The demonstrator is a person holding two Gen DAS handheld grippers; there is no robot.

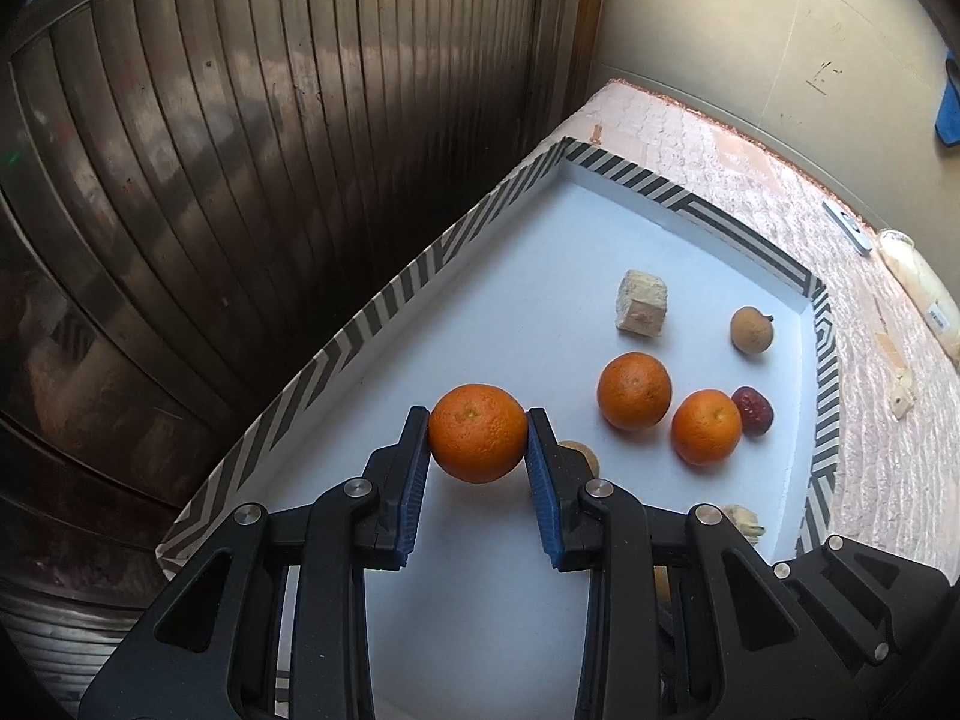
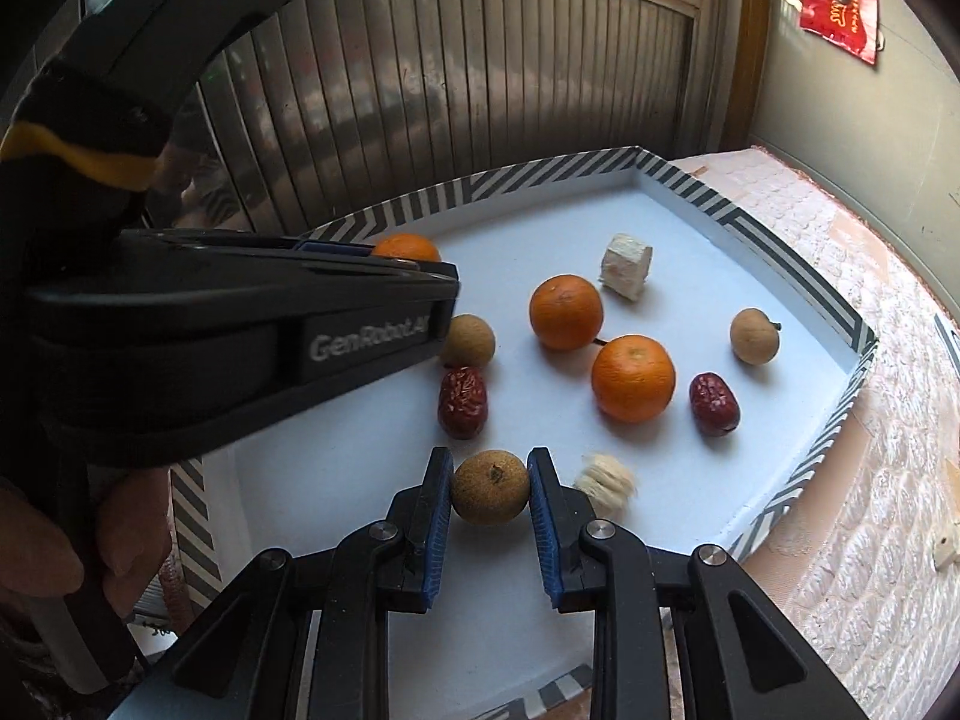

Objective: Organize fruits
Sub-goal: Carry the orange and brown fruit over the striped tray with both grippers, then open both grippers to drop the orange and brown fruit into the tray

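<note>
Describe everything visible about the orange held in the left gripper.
The orange is round, bright and dimpled, with a small greenish stem scar facing the camera. The left gripper is shut on it, one blue ribbed pad pressed against each side. It appears lifted slightly above the white floor of the striped-rim tray, near the tray's left wall. In the right wrist view only its top shows behind the gripper body. It touches no other fruit.

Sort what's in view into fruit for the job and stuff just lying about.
Job: orange in left claw; longan in right claw; two loose oranges; two longans; two red dates; tray.

Lying about: white block; pale tuft; red wall paper.
</note>
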